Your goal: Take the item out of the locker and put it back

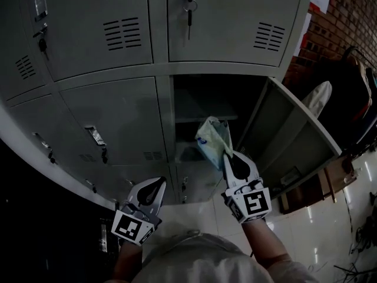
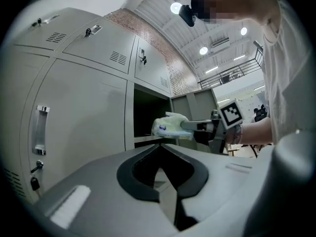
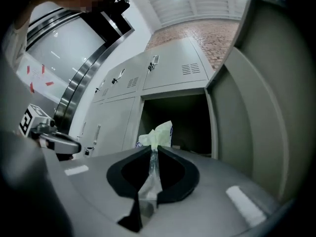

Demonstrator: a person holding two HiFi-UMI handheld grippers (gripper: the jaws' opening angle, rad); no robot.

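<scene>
- Grey metal lockers [image 1: 112, 114] filled the background; one compartment [image 1: 206, 99] stood open.
- The right gripper [image 1: 227, 155] pinched a crumpled, pale green-white plastic packet [image 1: 211, 139] with blue print, just outside that compartment.
- The left gripper [image 1: 159, 183], jaws together and empty, hung left of the compartment.

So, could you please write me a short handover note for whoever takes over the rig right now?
Right gripper: shut on the plastic bag, which it holds just in front of the open locker.
Left gripper: shut, nothing in it, held low.
Done: the door is open and the bag seems to be lifted out.
Left: set the bag back inside and let go; closing the door may follow.
</scene>
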